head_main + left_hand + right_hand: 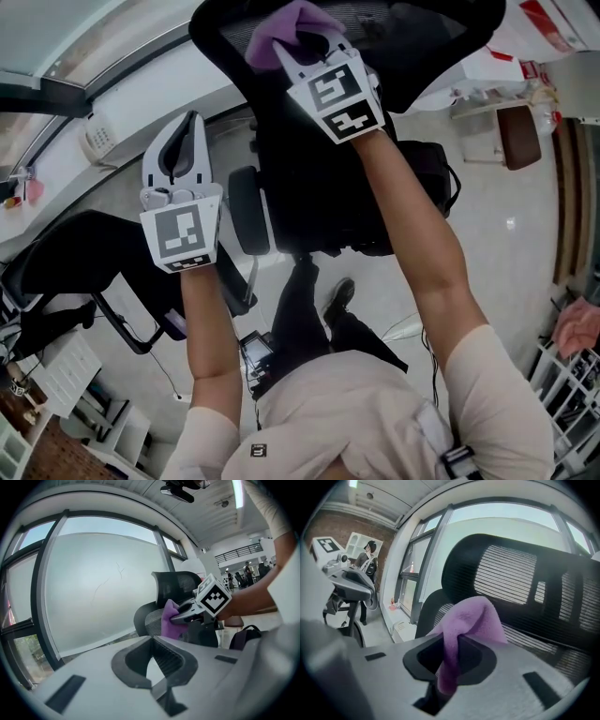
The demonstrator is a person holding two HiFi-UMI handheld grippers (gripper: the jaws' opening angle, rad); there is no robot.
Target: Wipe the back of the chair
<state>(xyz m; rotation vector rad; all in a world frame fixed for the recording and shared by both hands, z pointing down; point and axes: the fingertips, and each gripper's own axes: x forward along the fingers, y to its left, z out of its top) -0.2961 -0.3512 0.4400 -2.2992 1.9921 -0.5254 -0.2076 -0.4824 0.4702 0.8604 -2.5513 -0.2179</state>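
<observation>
Purple cloth (471,616) clamped in my right gripper (447,667), jaws closed on a pinched fold, the rest bunching out past the tips. Same cloth (286,28) shows in the head view at the far end of the right gripper (300,42), up on the upper part of the black mesh office chair (309,178). From the left gripper view the cloth (168,620) lies against the mesh of the chair back (176,585), with the right gripper (177,619) behind it and its marker cube (213,597) facing the camera. In the right gripper view the chair back (511,573) fills the frame just beyond the cloth, with a mesh headrest panel above and the lower mesh below; contact looks likely but I can't confirm it from this angle. My right forearm is stretched out over the chair. Left gripper (190,122) is held apart from the chair, off to the left and nearer my body, over the pale floor by the window sill. Its jaws are drawn together with nothing between them, seen in its own view (157,677). Marker cube (186,234) sits on top of it. Behind the chair in the left gripper view is a big curved window (103,588) with dark frames. A second black chair (84,253) is at lower left in the head view. A black bag (431,187) sits just right of the chair being wiped.
</observation>
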